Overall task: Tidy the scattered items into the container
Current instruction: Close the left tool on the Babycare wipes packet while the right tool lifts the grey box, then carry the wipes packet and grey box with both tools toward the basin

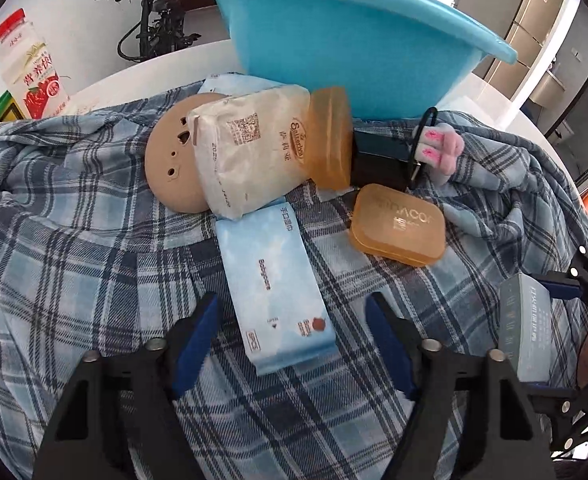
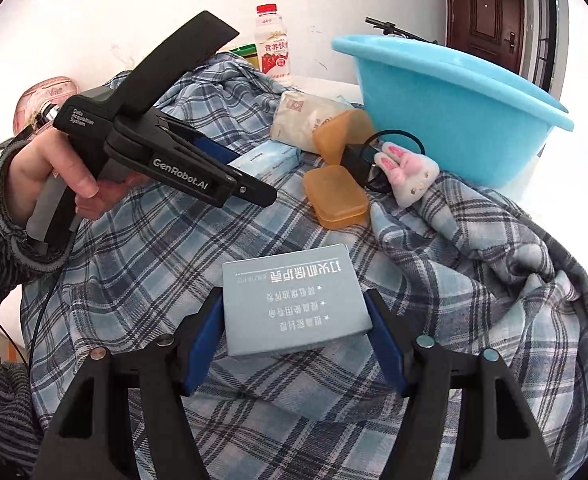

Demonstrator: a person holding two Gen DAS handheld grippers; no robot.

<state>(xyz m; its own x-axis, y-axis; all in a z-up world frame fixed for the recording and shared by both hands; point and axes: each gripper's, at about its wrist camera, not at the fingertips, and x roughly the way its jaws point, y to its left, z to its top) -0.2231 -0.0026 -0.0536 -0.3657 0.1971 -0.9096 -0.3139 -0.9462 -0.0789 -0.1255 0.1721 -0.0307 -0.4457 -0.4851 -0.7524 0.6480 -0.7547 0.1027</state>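
Between the left gripper's (image 1: 294, 344) part-open, empty jaws lies the wipes pack (image 1: 273, 284), lengthwise along them; the right gripper (image 2: 298, 332) clamps a grey box (image 2: 294, 304).

A soft woven plaid cloth (image 1: 93, 240), blue and white with a slightly fuzzy matt surface, lies rumpled. Behind it stands a smooth, semi-glossy light blue plastic basin (image 1: 334, 52). Just in front of the basin lie two translucent amber plastic cases (image 1: 398, 226), smooth with a dull sheen, a crinkled cream packet (image 1: 245, 152) of matt film, and a flat tan disc (image 1: 169, 160), matt like card or wood. Nearer than those, a pale blue wipes pack (image 1: 273, 284) shows slick, lightly shiny wrapping. Beside the basin, a fluffy pink and white plush rabbit (image 2: 408, 174). A grey-blue matt cardboard box (image 2: 294, 304) sits between matt black plastic hand-held gripper fingers with blue pads (image 2: 386, 356).
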